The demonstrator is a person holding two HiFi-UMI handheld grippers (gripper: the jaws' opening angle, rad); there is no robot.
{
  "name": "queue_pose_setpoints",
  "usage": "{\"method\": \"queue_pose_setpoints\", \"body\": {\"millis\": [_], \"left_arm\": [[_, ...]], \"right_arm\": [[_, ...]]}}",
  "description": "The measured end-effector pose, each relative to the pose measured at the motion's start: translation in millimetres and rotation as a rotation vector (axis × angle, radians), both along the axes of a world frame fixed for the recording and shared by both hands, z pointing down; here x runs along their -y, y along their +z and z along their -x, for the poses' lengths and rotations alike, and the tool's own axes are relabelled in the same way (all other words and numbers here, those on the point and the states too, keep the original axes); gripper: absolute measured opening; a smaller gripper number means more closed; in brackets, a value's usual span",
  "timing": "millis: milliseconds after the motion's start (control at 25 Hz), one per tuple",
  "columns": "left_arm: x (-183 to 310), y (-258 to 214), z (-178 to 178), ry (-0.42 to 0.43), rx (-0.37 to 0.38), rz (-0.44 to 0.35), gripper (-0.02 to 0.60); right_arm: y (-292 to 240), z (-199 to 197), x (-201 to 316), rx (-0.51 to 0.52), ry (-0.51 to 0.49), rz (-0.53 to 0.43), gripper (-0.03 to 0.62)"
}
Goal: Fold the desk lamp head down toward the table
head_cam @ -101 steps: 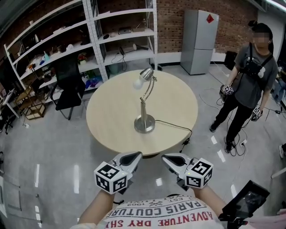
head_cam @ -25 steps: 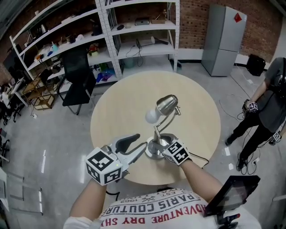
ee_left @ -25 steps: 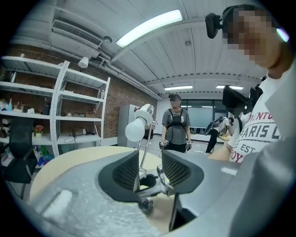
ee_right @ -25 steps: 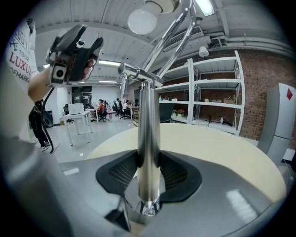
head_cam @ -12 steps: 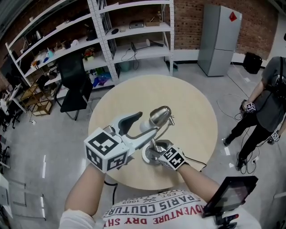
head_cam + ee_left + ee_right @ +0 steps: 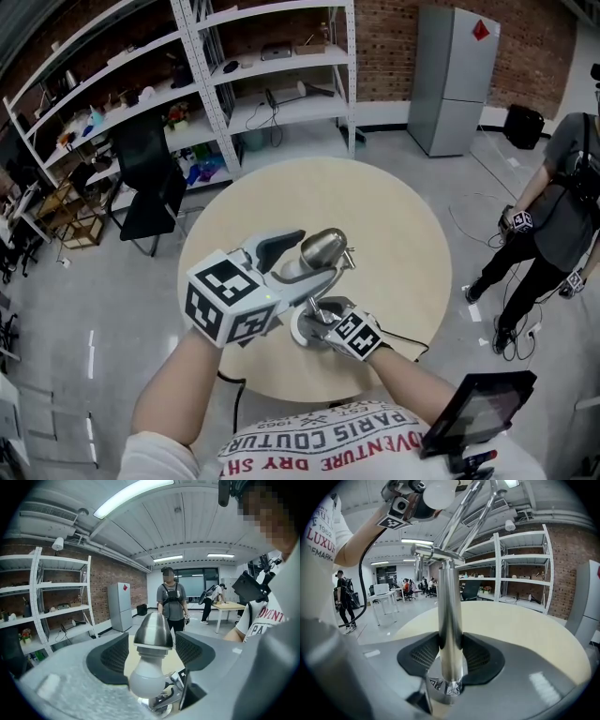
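Between the wide jaws of the left gripper, which have just been opening, the lamp head and its bulb sit untouched, a gap at either side. The right gripper is clamped on the upright post just above the base, by the near edge of the table. Closing on the tapered head or the bulb, the left gripper might slip as the head is pressed down, and a slack right grip could let the base lift and tip.

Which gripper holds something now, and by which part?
The right gripper clamps the desk lamp low on its upright post. The left gripper's jaws have just been opening; they hold nothing, with the lamp head between them.
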State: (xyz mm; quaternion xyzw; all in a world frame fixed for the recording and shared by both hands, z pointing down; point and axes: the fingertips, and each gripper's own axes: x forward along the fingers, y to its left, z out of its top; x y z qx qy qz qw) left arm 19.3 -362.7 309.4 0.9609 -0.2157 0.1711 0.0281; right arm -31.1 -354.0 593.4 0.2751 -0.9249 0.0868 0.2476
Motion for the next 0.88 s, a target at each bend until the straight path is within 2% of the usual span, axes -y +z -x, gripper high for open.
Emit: {"method": "queue_pose_setpoints", "body": {"millis": [240,320,880], "left_arm": [[-2.8,-0.2,-5.8,0.033,0.037,-0.016,0.306],[-2.4,0.9,-6.0,0.033,0.061,-0.031,0.267],[-2.7,-0.1,-6.8,0.053,0.086,-0.039,0.261]], "right_arm": [[-3.7,1.1,-1.2,-0.005,-0.004,0.009,0.156],[-3.0,0.6,-0.8,0.000,-0.002,0.009,0.156],[-3.1,-4.2,-0.3,0.023,0.021,0.029,0.158]]}}
